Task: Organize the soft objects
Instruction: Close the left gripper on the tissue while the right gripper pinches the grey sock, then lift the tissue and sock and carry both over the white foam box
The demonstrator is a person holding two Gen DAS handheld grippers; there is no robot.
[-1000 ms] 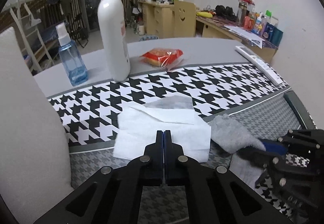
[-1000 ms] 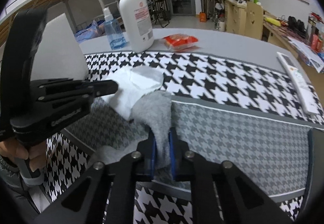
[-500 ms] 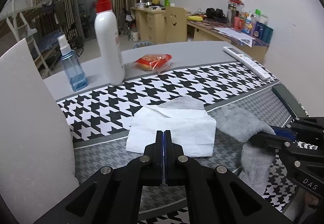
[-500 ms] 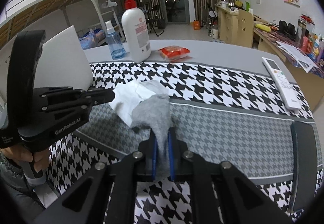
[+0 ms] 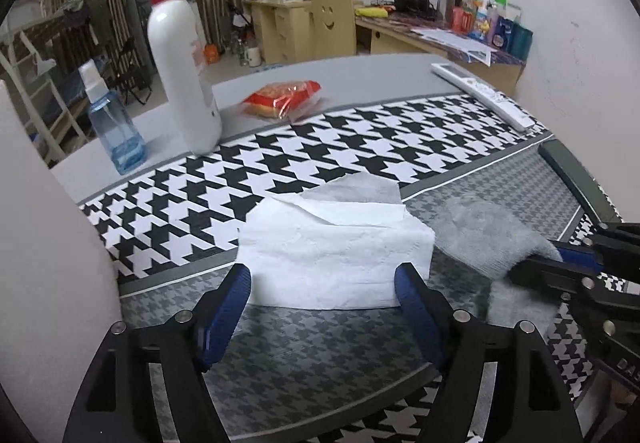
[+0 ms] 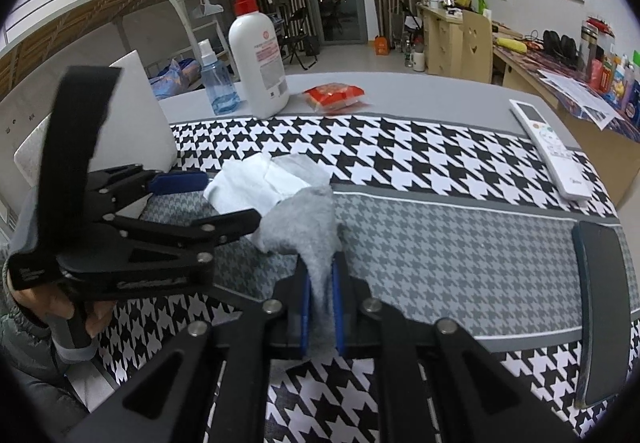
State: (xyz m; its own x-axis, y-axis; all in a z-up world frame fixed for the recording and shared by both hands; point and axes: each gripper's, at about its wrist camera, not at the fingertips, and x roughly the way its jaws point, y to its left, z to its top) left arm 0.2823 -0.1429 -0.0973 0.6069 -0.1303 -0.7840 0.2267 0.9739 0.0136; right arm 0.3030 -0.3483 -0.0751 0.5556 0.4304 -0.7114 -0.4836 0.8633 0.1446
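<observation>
A folded white tissue (image 5: 336,255) lies on the houndstooth cloth (image 5: 320,147); it also shows in the right wrist view (image 6: 248,187). My left gripper (image 5: 323,279) is open, its blue-padded fingers either side of the tissue's near edge, and it holds nothing. A grey sock (image 5: 484,235) lies to the right of the tissue, one end overlapping it. My right gripper (image 6: 320,283) is shut on the grey sock (image 6: 304,219) and holds its near end just above the cloth.
A white pump bottle (image 5: 180,63), a blue spray bottle (image 5: 116,127) and a red snack packet (image 5: 280,99) stand at the back. A white remote (image 5: 484,95) lies at the right. A dark phone (image 6: 604,303) lies near the table's right edge. A white board (image 5: 40,263) stands at the left.
My left gripper has opened from shut and now straddles the tissue's near edge. My right gripper has drawn back a little with the sock still in it.
</observation>
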